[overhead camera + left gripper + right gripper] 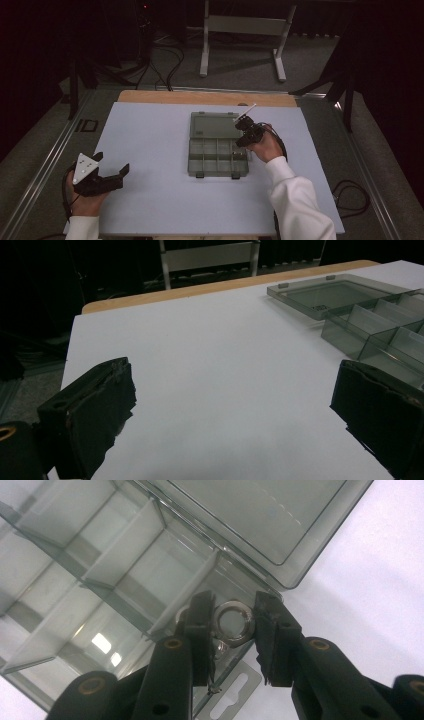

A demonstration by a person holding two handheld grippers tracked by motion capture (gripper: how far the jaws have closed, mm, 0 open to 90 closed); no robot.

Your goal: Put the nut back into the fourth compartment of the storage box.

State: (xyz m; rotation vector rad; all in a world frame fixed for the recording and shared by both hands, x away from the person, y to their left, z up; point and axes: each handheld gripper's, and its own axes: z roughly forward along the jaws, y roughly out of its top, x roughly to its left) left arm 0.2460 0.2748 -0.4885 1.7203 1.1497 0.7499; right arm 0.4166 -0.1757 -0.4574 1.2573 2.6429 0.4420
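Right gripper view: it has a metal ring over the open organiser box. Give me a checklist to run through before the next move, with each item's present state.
1. Metal ring between the right gripper jaws, pads on both sides: ok.
2. Ring over the corner compartment of the organiser box, near the lid hinge: ok.
3. Ring clear of the compartment floor: cannot tell.
4. Lid folded flat open, out of the way: ok.
5. Other metal parts under the ring already in that compartment: cannot tell how many.
6. Left gripper open, resting apart from the box on the table: ok.
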